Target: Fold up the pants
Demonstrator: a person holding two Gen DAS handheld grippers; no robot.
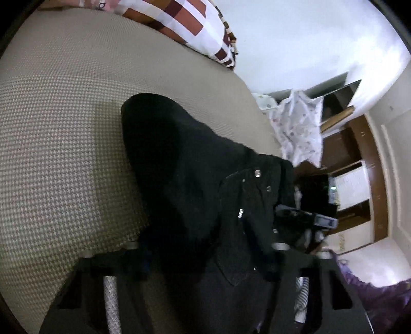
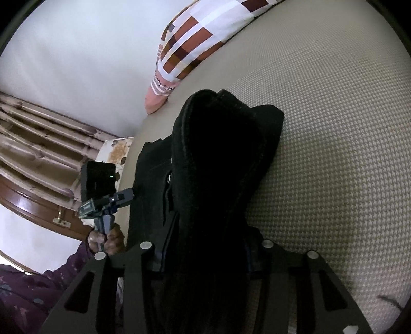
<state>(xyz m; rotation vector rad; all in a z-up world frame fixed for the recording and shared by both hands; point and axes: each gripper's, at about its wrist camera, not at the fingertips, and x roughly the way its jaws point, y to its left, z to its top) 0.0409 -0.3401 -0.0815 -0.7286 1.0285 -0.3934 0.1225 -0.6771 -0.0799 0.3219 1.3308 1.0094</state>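
Black pants (image 1: pixel 185 164) hang lifted over a beige woven bed cover (image 1: pixel 64 115). My left gripper (image 1: pixel 208 259) is shut on the pants near the waistband, where metal rivets and a zipper (image 1: pixel 241 213) show. My right gripper (image 2: pixel 203 251) is shut on the pants (image 2: pixel 221 159) too, with the dark cloth draped over its fingers and hiding them. The right gripper's body shows in the left wrist view (image 1: pixel 305 218). The left gripper's body and the hand holding it show in the right wrist view (image 2: pixel 108 203).
A brown-and-white checked pillow (image 1: pixel 190 23) lies at the head of the bed and also shows in the right wrist view (image 2: pixel 195 38). A patterned cloth (image 1: pixel 298 128) and wooden shelves (image 1: pixel 354 164) stand beyond the bed edge. The person's purple garment (image 2: pixel 28 290) is close by.
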